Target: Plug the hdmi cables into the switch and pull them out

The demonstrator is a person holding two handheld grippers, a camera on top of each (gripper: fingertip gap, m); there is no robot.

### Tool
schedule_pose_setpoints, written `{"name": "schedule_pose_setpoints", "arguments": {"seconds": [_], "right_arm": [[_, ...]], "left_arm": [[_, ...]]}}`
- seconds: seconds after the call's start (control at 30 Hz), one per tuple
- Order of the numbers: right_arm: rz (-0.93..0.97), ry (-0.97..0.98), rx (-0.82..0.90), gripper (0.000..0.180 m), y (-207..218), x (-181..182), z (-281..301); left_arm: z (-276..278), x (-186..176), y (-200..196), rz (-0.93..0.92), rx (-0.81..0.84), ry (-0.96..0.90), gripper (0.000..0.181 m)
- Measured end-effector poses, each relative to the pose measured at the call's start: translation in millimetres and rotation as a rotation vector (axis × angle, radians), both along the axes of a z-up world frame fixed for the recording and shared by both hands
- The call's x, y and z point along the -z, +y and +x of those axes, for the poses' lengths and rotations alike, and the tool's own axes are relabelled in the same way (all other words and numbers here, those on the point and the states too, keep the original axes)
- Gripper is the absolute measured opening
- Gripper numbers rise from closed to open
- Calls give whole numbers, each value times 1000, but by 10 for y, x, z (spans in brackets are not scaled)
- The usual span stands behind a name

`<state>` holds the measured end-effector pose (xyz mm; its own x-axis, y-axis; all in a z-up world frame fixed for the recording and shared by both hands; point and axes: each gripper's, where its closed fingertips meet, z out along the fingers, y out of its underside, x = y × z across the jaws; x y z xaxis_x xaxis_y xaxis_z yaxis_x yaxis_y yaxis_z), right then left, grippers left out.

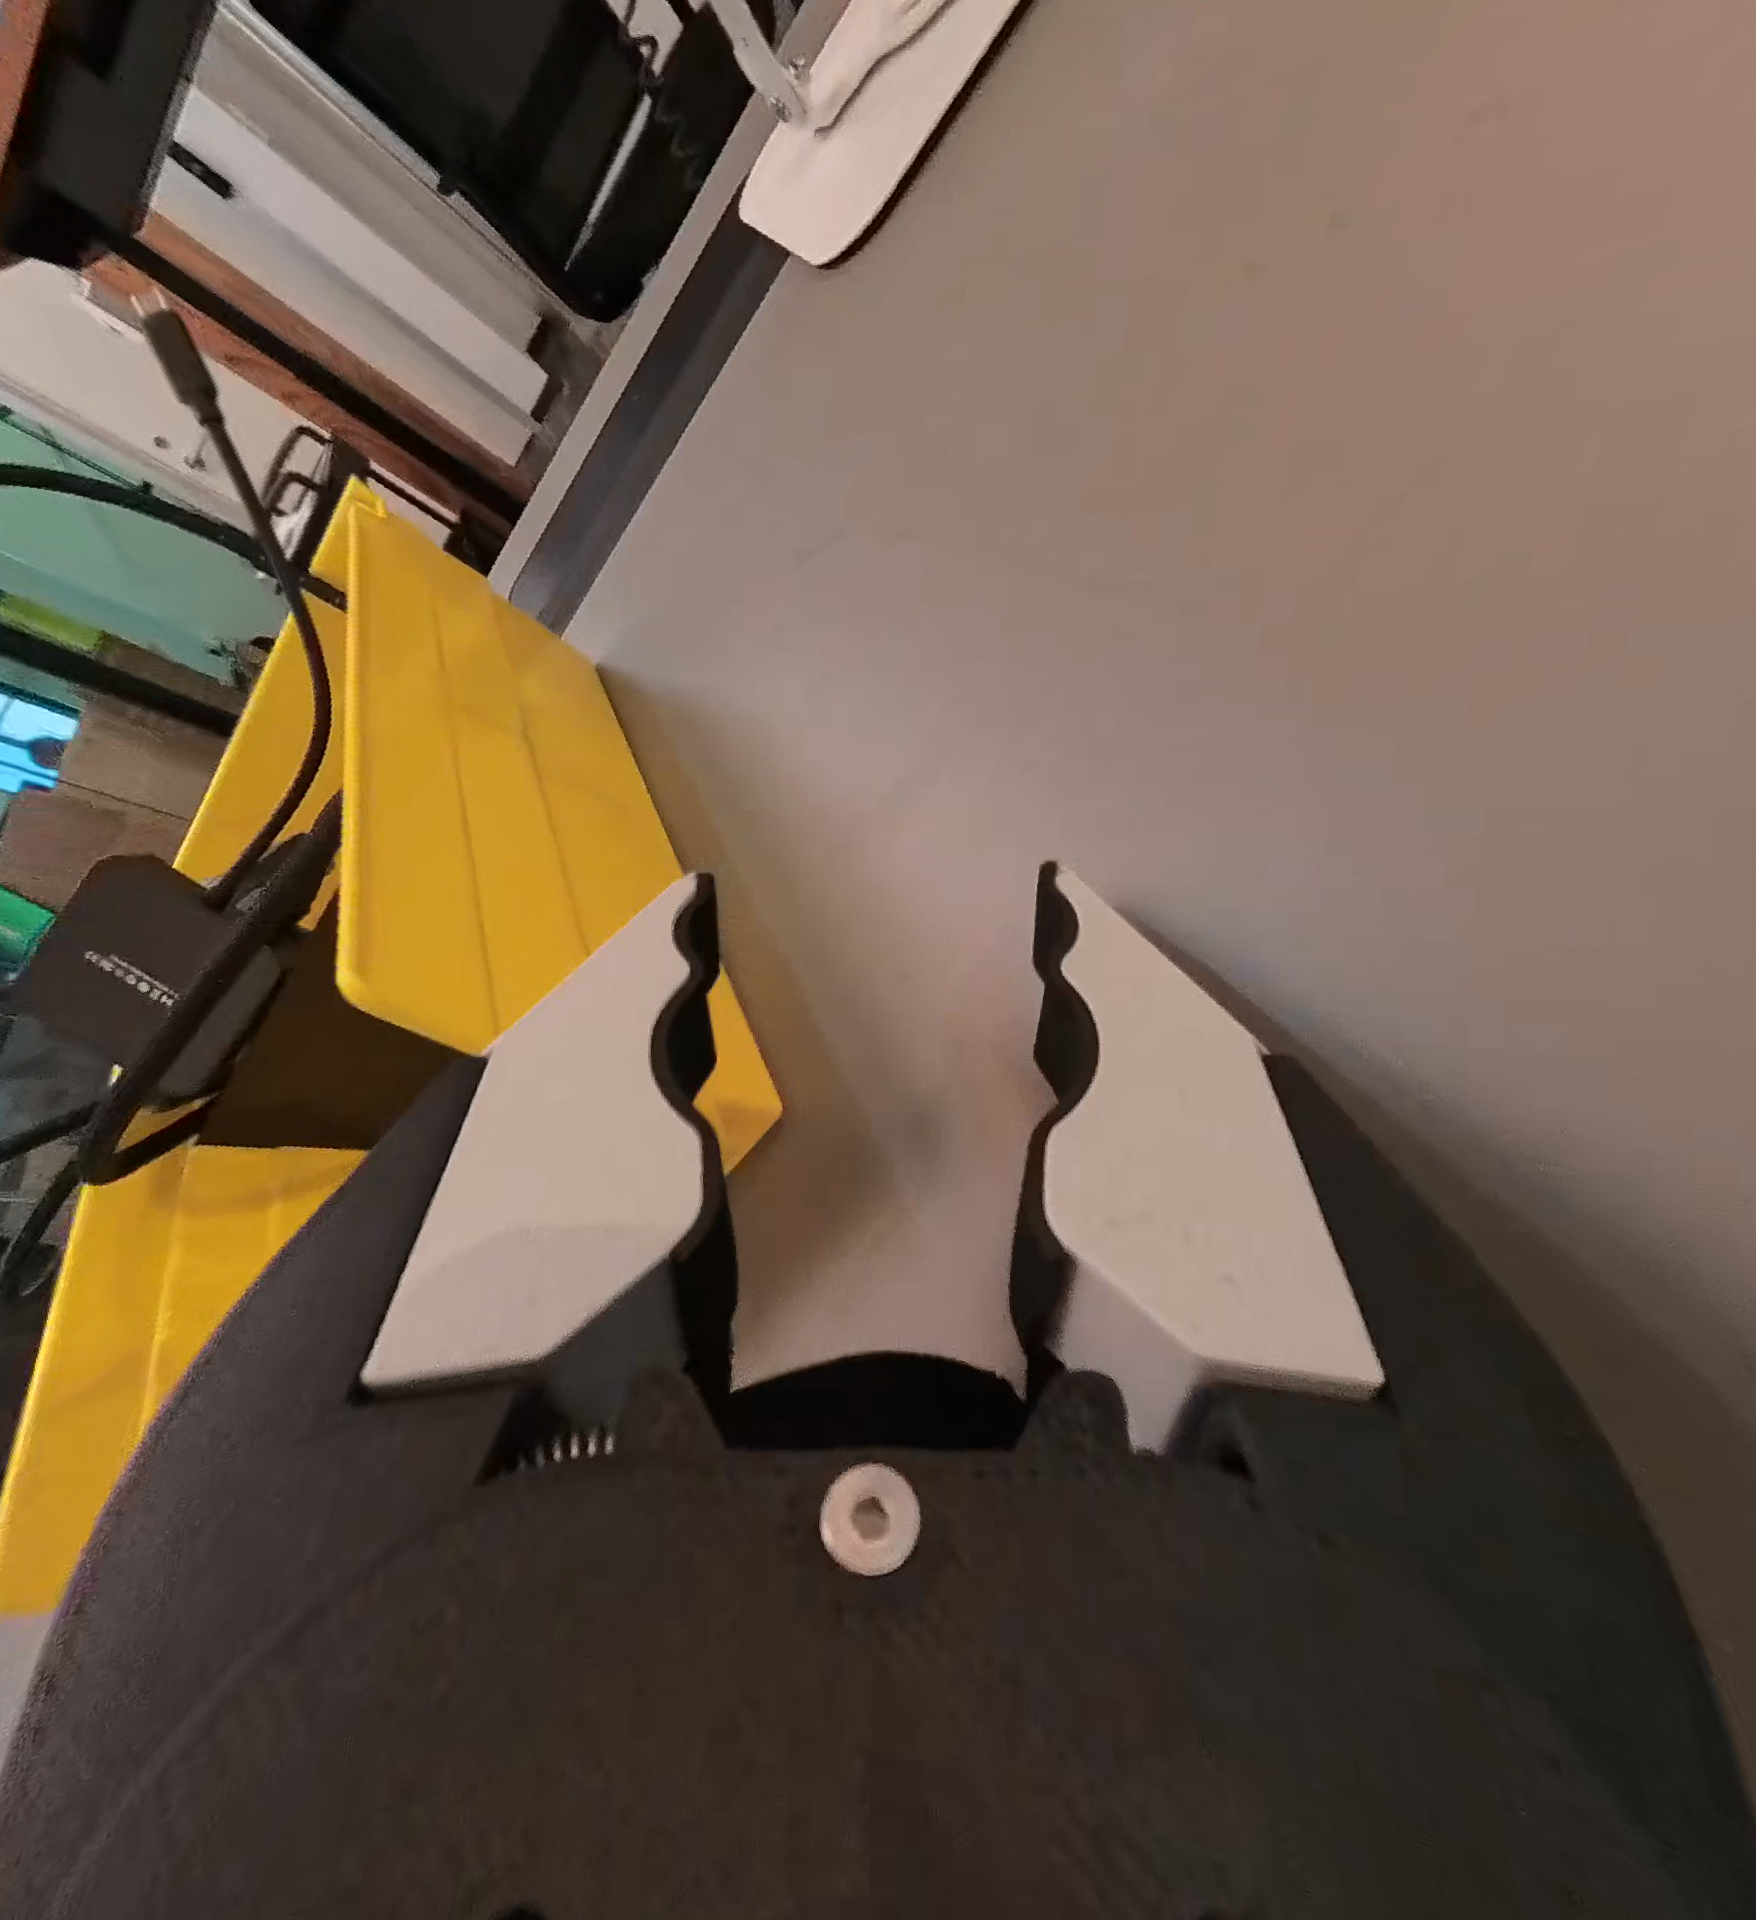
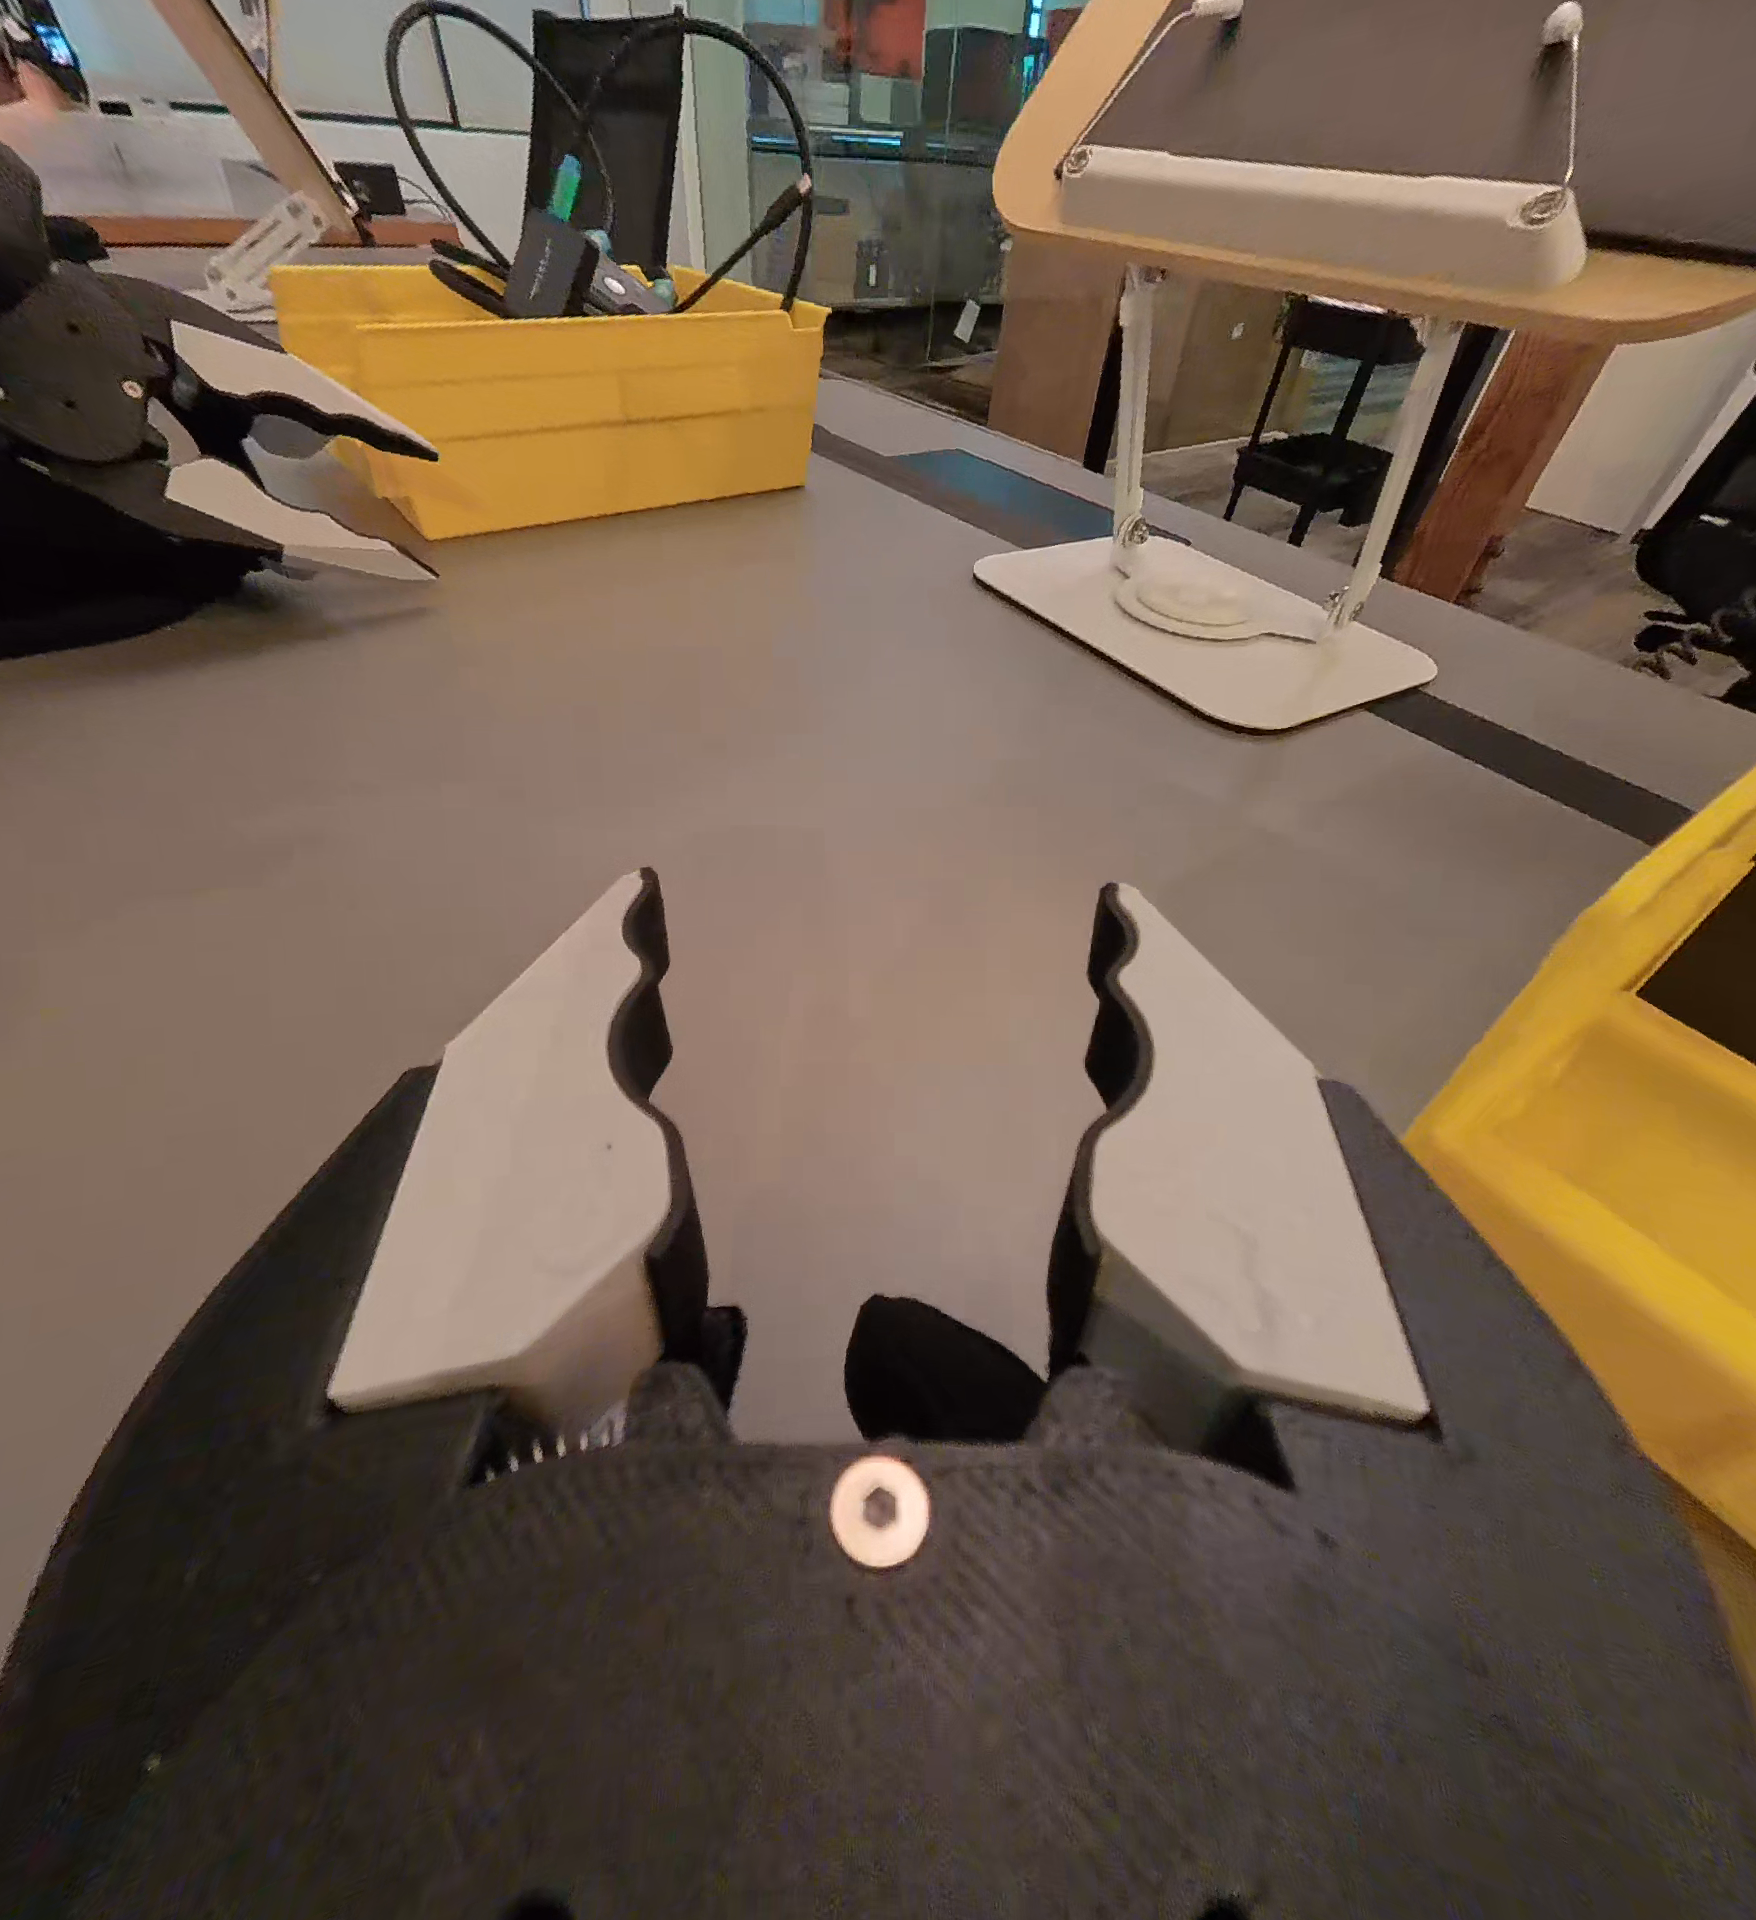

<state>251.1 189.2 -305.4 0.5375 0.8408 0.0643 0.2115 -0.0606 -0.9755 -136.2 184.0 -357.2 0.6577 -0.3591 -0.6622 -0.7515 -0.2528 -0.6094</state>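
Right wrist view shows the switch and cables lying in the far yellow bin, untouched. Both the left gripper and right gripper hold nothing, fingers apart, so every plugging and pulling step seems left to do

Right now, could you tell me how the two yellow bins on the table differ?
The far yellow bin holds the black switch and looped black cables; the near yellow bin shows only a dark interior, contents unclear. The far bin sits beside the left gripper; the near bin sits beside the right gripper. Both are yellow plastic on the grey table.
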Motion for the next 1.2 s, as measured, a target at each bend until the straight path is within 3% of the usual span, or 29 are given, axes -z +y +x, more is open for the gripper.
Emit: {"name": "schedule_pose_setpoints", "arguments": {"seconds": [0.2, 0.3, 0.33, 0.47, 0.67, 0.77, 0.87, 1.0, 1.1, 1.2], "right_arm": [[67, 26, 37, 81, -45, -143, 24], [84, 34, 44, 81, -27, -322, 14], [98, 4, 17, 81, -44, -378, -56], [200, -191, -90, 81, 10, -521, -416], [222, -175, -188, 78, 339, -539, -938], [166, -126, -198, 77, 545, -396, -1152], [188, -154, -208, 73, 667, -191, -1265], [185, -139, -173, 70, 749, 55, -1219], [193, -100, -169, 68, 768, -17, -1162], [173, -59, -163, 68, 814, -27, -1100]], "left_arm": [[-99, -25, 32, -34, -61, -77, 66], [-137, -223, 43, 13, -70, -163, 67], [-168, -319, 43, 28, -76, -192, 60], [-360, -1009, 107, 195, -99, -262, 59], [-946, -1918, 477, 342, -166, -285, 56], [-1393, -1860, 931, 250, -275, -256, 61], [-1806, -1659, 1370, 155, -381, -347, 63], [-2140, -1498, 1742, 97, -478, -341, 62], [-2227, -1398, 1907, 37, -513, -278, 46], [-2268, -1269, 2018, -38, -524, -273, 11]]}}
